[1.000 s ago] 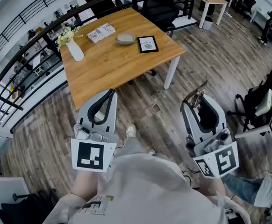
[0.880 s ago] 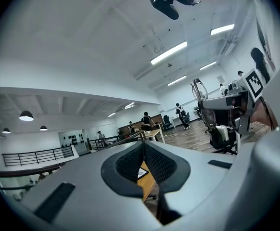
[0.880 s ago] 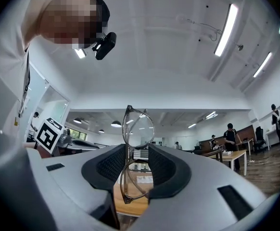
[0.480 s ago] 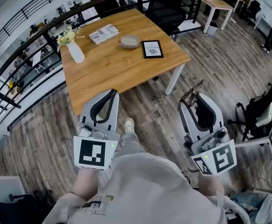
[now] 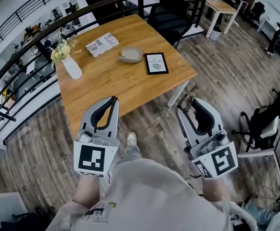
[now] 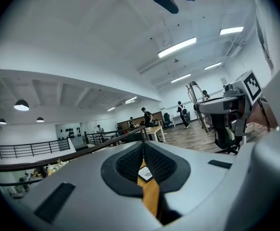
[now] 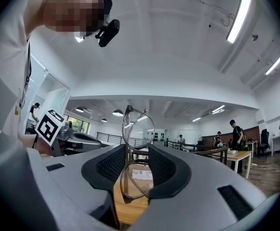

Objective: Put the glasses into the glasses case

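Glasses (image 7: 138,128) are hard to spot from the head view, but the right gripper (image 7: 139,150) pinches them upright, over the floor beside the table (image 5: 106,83). The left gripper (image 6: 143,147) is pressed together, empty. On the table, the glasses case (image 5: 131,55) lies between booklet (image 5: 102,44) and picture frame (image 5: 156,63).

Whole view has closed in on the wooden table (image 5: 106,88) over the last second, so it sits lower and bigger in the head view now. The left gripper (image 5: 113,99) was only about level with the near edge before, and now its tip pokes out over the tabletop. The right gripper (image 5: 192,100), carrying the glasses (image 7: 130,153), has swung in from over the open floor to just beside the white table leg (image 5: 175,94), and both have come forward together by about the same amount
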Demonstrator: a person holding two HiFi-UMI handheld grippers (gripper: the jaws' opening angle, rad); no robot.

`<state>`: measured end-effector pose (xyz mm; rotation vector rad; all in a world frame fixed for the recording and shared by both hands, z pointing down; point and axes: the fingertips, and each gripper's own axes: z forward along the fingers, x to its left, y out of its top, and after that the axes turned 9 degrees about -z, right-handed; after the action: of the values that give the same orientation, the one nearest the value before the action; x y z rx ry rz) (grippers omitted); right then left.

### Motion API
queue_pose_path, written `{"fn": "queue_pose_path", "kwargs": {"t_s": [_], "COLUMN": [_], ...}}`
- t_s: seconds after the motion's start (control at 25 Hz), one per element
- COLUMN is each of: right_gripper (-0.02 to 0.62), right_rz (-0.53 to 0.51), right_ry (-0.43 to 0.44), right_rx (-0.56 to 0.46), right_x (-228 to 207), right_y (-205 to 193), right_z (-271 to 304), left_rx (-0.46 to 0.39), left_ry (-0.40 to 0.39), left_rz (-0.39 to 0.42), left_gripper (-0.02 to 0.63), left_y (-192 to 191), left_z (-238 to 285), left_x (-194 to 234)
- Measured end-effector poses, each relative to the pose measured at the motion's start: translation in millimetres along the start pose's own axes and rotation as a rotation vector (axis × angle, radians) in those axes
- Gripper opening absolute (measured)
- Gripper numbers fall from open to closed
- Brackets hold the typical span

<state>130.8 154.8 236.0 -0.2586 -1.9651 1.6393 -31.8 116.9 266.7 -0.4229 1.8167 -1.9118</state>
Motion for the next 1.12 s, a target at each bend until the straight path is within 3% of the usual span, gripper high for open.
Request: {"fn": "queue_pose_path", "kwargs": {"t_s": [0.6, 0.84, 0.96, 1.12], "right_gripper": [0.17, 0.17, 0.17, 0.17], "right_rz": [0.045, 0.064, 0.08, 0.127], "right_ry": [0.014, 0.012, 0.019, 0.047], "right_rx": [0.144, 0.179, 0.196, 0.209], "right_x": [-29.6, -28.4, -28.8, -26.2], "right_y": [-61.6, -79.7, -91.9, -106.0], "right_z": [208.6, 269.5, 289.6, 308.0], "left_rx": [0.093, 0.075, 0.092, 0.12], "left_ry": [-0.07, -0.124, -0.102, -0.057], "left_rz": [-0.053, 0.015, 0.016, -0.053], "left_gripper": [0.025, 0.025, 0.025, 0.025], "left_y": [-28.0, -39.5, -46.4, -52.8], "left_z": [136.4, 168.8, 179.0, 187.6], "left_x": [153.3, 204.1, 227.3, 249.9]}}
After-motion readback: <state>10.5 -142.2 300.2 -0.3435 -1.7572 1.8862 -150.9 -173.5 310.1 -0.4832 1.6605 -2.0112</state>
